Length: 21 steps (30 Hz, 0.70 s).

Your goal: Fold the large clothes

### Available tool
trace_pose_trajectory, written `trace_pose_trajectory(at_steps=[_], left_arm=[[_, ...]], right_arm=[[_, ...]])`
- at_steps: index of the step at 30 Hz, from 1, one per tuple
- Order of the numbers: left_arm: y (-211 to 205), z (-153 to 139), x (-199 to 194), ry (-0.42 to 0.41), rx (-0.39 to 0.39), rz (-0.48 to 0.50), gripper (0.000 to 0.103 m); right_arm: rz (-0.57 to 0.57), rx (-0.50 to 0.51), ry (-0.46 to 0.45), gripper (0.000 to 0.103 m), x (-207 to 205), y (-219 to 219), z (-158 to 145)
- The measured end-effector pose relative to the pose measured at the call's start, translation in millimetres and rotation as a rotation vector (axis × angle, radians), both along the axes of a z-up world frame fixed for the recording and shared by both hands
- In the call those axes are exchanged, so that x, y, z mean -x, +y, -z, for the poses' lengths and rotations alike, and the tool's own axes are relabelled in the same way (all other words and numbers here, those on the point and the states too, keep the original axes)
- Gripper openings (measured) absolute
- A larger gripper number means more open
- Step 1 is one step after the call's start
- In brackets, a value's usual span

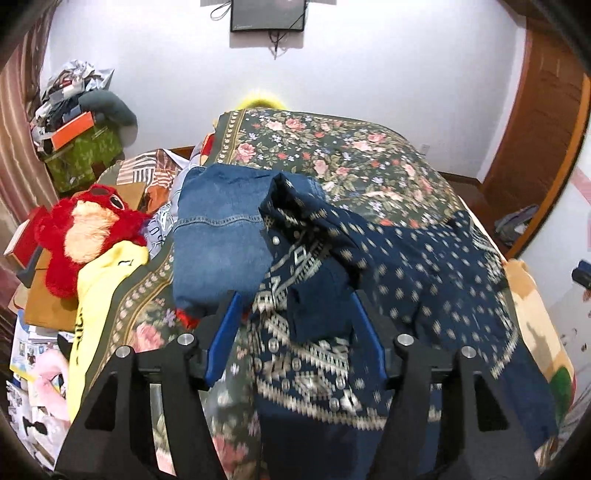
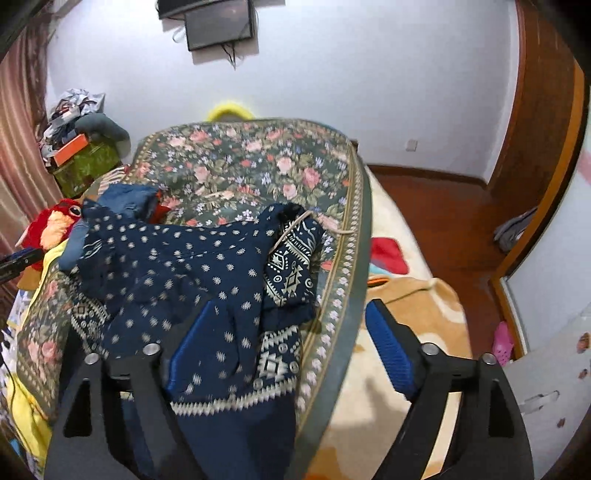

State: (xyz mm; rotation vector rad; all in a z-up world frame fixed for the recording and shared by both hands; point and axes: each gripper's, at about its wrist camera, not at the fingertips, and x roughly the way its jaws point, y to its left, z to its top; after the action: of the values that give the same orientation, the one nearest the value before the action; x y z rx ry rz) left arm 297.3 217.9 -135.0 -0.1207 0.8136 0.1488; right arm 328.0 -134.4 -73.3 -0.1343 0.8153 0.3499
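Navy patterned garment [image 1: 406,266] lies rumpled across the floral bedspread [image 1: 332,147], one sleeve or flap doubled back over its middle, pale geometric bands showing along the hems. Left gripper [image 1: 295,314] hangs above the near part of the cloth, jaws apart; blue pads [image 1: 221,347] stand clear of the fabric on both sides, nothing pinched between them. Right gripper [image 2: 291,332] likewise spread wide, one pad over the dotted navy fabric [image 2: 192,258], the other out past the bordered edge of the bedspread [image 2: 343,258], above a tan blanket [image 2: 417,306]; no cloth caught. Folded blue denim piece [image 1: 218,243] sits just beside the navy garment on its left, overlapped slightly at the edge. Red plush toy [image 1: 81,236] rests left of the denim, over a yellow cloth [image 1: 99,280]. Clutter heaped on a green box [image 1: 85,155] by the curtain. Dark screen [image 2: 218,22] mounted on the white wall. Motion blur softens the near fabric in both views.
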Motion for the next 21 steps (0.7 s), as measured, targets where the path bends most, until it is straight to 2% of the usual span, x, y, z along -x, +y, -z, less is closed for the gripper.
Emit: trace_pose_trajectory(at_steps=[5,11,17,21], left_arm=[[-13,5,46,0.022,0.005,0.038,0.065],[-18,35,86,0.090,0.067,0.047,0.065],[-7,84,116,0.198,0.214,-0.002,0.065],[-4,118,133,0.277,0.358,-0.024,0.065]], right_arm=[[-0.039,0.007,0.004,0.083,34,-6,-5],[-0.044,-0.016,0.085,0.083,68,-16,18],[-0.033,-0.090,0.215,0.083,88,-25,48],[-0.009,-0.130,0.301,0.083,94,-30,70]])
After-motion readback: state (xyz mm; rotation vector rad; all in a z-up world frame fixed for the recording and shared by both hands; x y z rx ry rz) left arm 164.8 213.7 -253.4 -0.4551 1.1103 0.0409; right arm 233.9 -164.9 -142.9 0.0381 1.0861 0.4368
